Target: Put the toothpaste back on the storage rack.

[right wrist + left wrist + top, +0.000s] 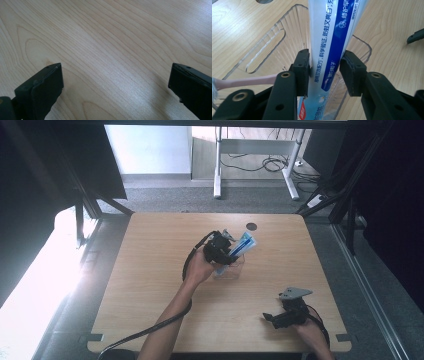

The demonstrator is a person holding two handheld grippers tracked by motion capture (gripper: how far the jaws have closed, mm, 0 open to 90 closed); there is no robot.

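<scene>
While the toothpaste tube (329, 45) stands leaning in the clear holder (274, 37), its long axis is seen running straight up between the pads of the left gripper (324, 72), jaws slightly parted, apparently releasing it; the right gripper (115, 87) is held wide and empty, well apart.

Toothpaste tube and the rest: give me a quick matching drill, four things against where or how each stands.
Things:
1. toothpaste tube
2. pink toothbrush
3. clear plastic holder
4. right gripper

States:
A. open over bare table
B. handle lying at the holder's rim
C. between the left gripper's jaws
D. standing on the table, tube inside

Pairs: 1-C, 2-B, 3-D, 4-A
</scene>
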